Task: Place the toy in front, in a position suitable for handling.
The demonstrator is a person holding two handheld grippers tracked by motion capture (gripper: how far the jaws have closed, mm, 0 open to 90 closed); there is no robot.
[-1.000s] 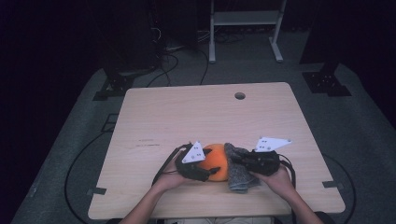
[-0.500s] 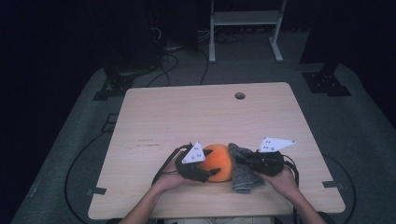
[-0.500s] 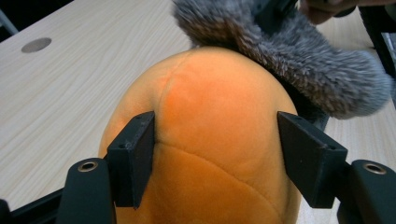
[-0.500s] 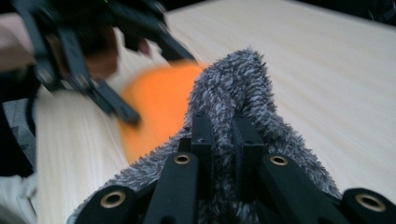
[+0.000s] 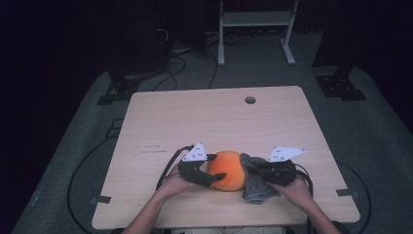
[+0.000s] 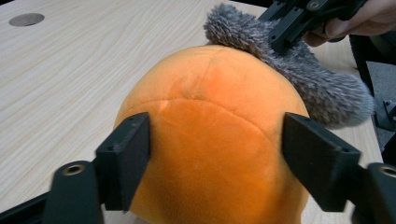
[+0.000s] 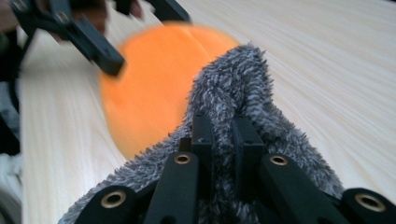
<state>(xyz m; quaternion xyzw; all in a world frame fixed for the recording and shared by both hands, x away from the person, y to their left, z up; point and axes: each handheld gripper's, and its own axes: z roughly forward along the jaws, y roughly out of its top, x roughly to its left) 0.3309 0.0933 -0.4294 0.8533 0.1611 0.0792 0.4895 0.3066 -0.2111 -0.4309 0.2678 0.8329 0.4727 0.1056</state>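
Note:
An orange plush ball [image 5: 228,169] lies near the table's front edge, with a grey fuzzy cloth [image 5: 254,187] against its right side. My left gripper [image 5: 217,166] comes at the ball from the left. In the left gripper view the ball [image 6: 215,126] sits between the left gripper's [image 6: 217,154] jaws, which have just been opening. They stand beside its flanks without denting it. My right gripper [image 5: 253,169] is shut on a pinched fold of the grey cloth [image 7: 233,93], seen close in the right gripper view, where the right gripper [image 7: 223,140] has its jaws nearly together.
The wooden table [image 5: 219,117] has a round cable hole [image 5: 250,100] at the back. Dark floor with cables and a white metal stand [image 5: 253,29] lies beyond the far edge. Both forearms enter from the bottom edge.
The left gripper's jaws have spread a little around the orange ball. Both hands and the grey cloth stay where they were.

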